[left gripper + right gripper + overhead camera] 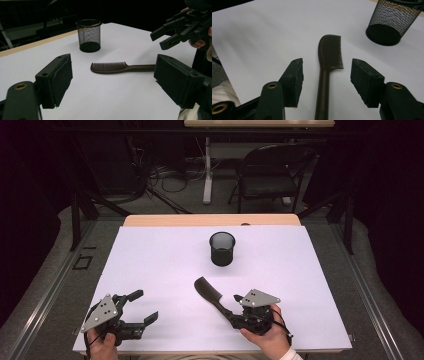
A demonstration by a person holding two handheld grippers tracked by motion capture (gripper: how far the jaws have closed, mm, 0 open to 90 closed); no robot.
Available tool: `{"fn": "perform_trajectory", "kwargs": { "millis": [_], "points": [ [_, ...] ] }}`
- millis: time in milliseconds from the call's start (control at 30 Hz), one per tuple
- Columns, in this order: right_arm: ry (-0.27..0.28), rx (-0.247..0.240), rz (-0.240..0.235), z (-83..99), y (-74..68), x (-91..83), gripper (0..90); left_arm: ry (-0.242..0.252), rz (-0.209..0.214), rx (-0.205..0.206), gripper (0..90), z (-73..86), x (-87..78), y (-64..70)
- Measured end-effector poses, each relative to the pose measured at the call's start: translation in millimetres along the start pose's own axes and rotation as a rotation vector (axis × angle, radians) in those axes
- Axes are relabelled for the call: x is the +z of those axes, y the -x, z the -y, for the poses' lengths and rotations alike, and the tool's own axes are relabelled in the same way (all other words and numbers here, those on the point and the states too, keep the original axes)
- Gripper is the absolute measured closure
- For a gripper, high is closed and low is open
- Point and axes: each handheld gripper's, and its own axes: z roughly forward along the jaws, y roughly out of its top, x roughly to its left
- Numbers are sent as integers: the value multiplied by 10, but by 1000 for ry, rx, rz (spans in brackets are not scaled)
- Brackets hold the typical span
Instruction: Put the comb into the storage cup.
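Note:
A dark brown comb (207, 292) lies flat on the white tabletop (150, 260), teeth end toward the far left. My right gripper (232, 310) is open, one jaw on each side of the comb's handle without touching it. In the right gripper view the comb (330, 50) runs up between the open right gripper (327, 72). A black mesh cup (222, 248) stands upright behind the comb, empty as far as I can see. My left gripper (144, 306) is open at the front left, holding nothing. The left gripper view shows the comb (110, 67), the cup (88, 35) and the right gripper (158, 41).
The white sheet covers a wooden table whose far edge (210, 220) shows. Behind it stand a dark folding chair (270, 175), a white table leg (207, 170) and floor cables (165, 175). Open white surface lies to the left and right of the cup.

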Motion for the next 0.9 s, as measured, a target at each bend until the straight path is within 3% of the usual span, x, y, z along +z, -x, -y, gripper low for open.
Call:
{"fn": "perform_trajectory", "kwargs": {
  "millis": [300,500,900],
  "points": [
    [-68,8,-47,-57,-49,200,523,-5,2,2,155,2,-5,-1],
    [-59,27,-72,-11,-55,275,595,-7,3,2,155,4,-7,-2],
    [-45,58,-99,75,-48,333,638,-15,6,-3,155,16,7,-9]
  ]
}}
